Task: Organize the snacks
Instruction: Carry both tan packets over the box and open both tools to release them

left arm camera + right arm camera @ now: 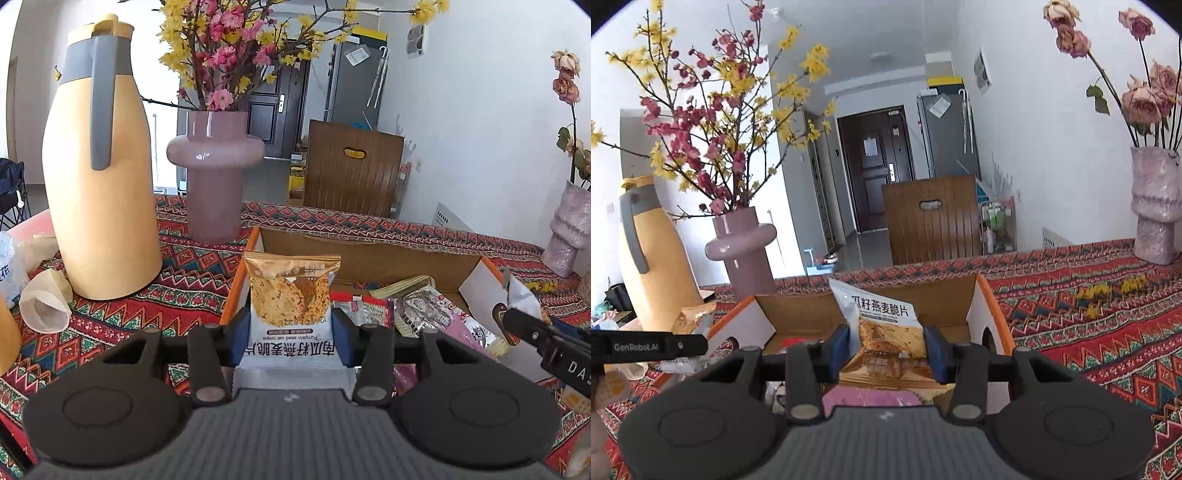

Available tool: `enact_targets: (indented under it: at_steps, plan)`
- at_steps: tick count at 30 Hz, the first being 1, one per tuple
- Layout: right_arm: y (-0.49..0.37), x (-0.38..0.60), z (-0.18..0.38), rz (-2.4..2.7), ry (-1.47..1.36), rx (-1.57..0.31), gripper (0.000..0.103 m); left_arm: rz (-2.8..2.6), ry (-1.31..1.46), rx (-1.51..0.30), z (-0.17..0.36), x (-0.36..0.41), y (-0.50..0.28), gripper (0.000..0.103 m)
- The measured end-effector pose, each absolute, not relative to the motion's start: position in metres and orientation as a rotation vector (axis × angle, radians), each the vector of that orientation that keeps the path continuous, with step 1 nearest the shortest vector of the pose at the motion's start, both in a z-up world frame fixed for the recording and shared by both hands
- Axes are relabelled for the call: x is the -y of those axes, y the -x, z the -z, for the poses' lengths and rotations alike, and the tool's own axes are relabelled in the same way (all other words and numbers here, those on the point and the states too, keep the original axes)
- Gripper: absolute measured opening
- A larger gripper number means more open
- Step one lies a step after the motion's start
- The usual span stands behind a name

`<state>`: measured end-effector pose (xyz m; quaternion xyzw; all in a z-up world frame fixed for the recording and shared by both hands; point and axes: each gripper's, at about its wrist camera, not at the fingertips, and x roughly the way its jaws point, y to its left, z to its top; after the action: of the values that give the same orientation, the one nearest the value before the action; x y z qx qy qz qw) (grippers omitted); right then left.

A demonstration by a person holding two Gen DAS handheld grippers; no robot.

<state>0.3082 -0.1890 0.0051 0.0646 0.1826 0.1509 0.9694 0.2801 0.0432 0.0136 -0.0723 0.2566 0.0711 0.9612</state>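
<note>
A tabletop (177, 266) under a red patterned cloth, in a bright room with a dark door at the back, carries an open cardboard box (369, 254) already holding several snack packets. Left of the box stand a pink vase (216, 177) of yellow and pink blossoms and a tall yellow jug (99, 192); right of the box, near the wall, a second vase (1156, 206) holds dried roses.

The left gripper (291, 332) has its jaws drawn partly in and pressed on the sides of an oat crisp packet (291, 291), held upright at the box's left wall. The right gripper (886, 350) likewise has its jaws partly closed, clamped on a second oat crisp packet (882, 321), tilted above the box's open middle.

Both packets are small foil pillow packs, white at one end and golden brown at the other, printed with a round seeded crisp and Chinese lettering. They look light, slick and soft-walled, and the contents are probably brittle, so a gentle hold across the flat sides near the sealed edge would suit better than a hard squeeze on the middle.
</note>
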Motion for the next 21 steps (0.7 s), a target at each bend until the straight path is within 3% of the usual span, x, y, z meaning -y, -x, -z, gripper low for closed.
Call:
enact_targets:
  at_steps: [3,4,5,6,7,8,9,21]
  plan:
    - [-0.309,0.187,-0.002,-0.305,-0.126,-0.383,0.046,-0.149,0.153,-0.502,-0.014,-0.044,-0.277,0.056]
    - [-0.308,0.187,-0.001,-0.304,-0.126,-0.387,0.046,-0.151,0.156,-0.492,-0.014,-0.043,-0.275,0.068]
    - [-0.307,0.188,-0.001,-0.303,-0.131,-0.386,0.055,-0.155,0.157,-0.476,-0.014,-0.043,-0.272,0.082]
    - [-0.306,0.189,-0.002,-0.307,-0.139,-0.386,0.063,-0.161,0.16,-0.455,-0.015,-0.043,-0.269,0.089]
    - [-0.304,0.19,-0.002,-0.306,-0.146,-0.381,0.082,-0.172,0.164,-0.437,-0.017,-0.043,-0.266,0.102]
    - [-0.302,0.192,-0.003,-0.302,-0.15,-0.37,0.1,-0.183,0.17,-0.419,-0.018,-0.043,-0.263,0.103]
    - [-0.3,0.193,-0.003,-0.297,-0.155,-0.36,0.103,-0.187,0.177,-0.408,-0.019,-0.044,-0.261,0.103]
    - [-0.297,0.199,-0.004,-0.278,-0.181,-0.341,0.103,-0.171,0.194,-0.416,-0.022,-0.042,-0.255,0.103]
